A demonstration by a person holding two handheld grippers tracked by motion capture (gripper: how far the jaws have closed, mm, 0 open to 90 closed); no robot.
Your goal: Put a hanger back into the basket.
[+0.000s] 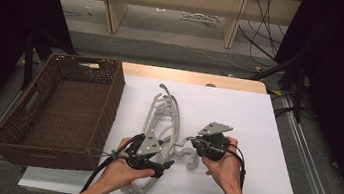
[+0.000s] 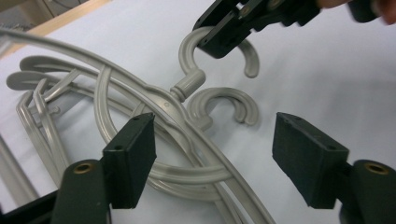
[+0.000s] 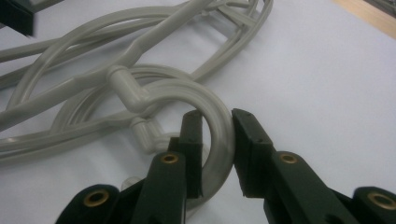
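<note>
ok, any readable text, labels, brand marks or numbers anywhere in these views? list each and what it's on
None readable in any view.
Grey plastic clothes hangers: plain, no moulded lettering visible.
Dark brown woven wicker basket: no tag or label.
White table surface: blank.
Left hand-held gripper and right hand-held gripper: black jaws with brass-coloured fittings, no markings visible.

The hangers (image 1: 162, 118) look like smooth grey plastic with a soft, half-matt sheen, moulded in one piece down to the hooks (image 3: 187, 93). The basket (image 1: 60, 107) is dark brown woven wicker, rough and ribbed. The surface (image 1: 237, 121) has a plain white matt covering, with a pale wooden edge (image 1: 188, 76) at its far side. The pads of each tool (image 2: 215, 140) are black, matt and slightly grainy, with small brass-coloured metal rings near their bases.
</note>
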